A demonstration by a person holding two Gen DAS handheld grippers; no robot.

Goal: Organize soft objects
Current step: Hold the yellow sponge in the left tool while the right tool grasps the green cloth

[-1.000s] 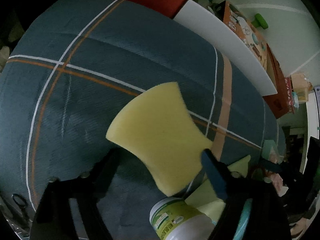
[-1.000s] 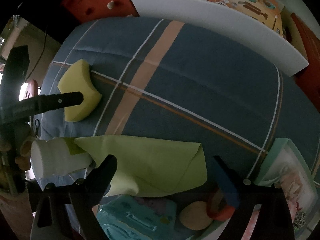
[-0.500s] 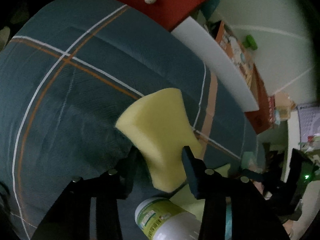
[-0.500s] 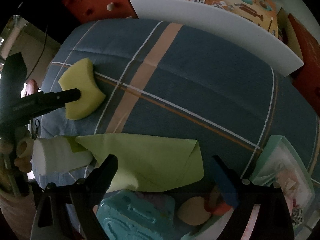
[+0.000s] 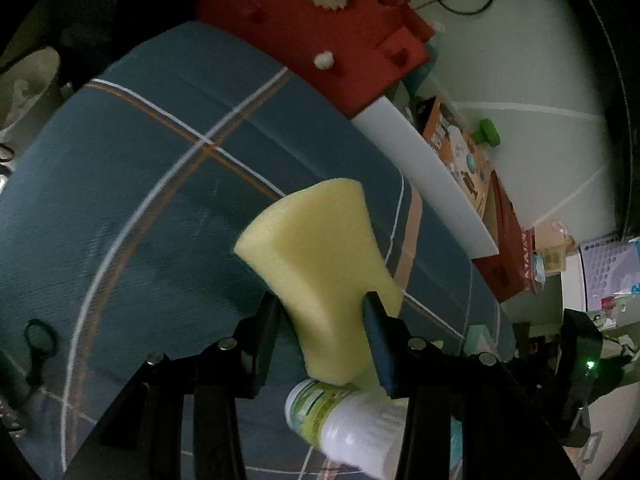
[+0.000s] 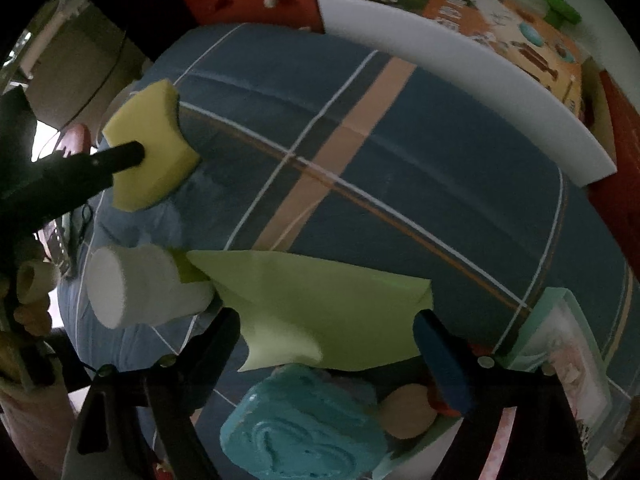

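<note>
My left gripper (image 5: pixel 322 308) is shut on a yellow sponge (image 5: pixel 320 256) and holds it just above the blue plaid bedcover (image 5: pixel 160 200). The same sponge (image 6: pixel 150 148) shows at the far left of the right wrist view, pinched by the left gripper's dark fingers (image 6: pixel 120 158). My right gripper (image 6: pixel 328 336) is open and empty, hovering over a light green cloth (image 6: pixel 320 300) that lies on the bedcover. A white bottle with a green label (image 5: pixel 348 428) lies beside the cloth; it also shows in the right wrist view (image 6: pixel 140 288).
A white foam board (image 6: pixel 460 80) stands along the far edge of the bed, with an orange box (image 6: pixel 520 40) and red foam panels (image 5: pixel 340 40) behind it. A turquoise soft item (image 6: pixel 304 432), a tan round pad (image 6: pixel 408 412) and a pale green box (image 6: pixel 568 360) lie near the right gripper.
My left gripper has closed on the yellow sponge and raised it off the bedcover. My right gripper has stayed open over the green cloth, moving in slightly.
</note>
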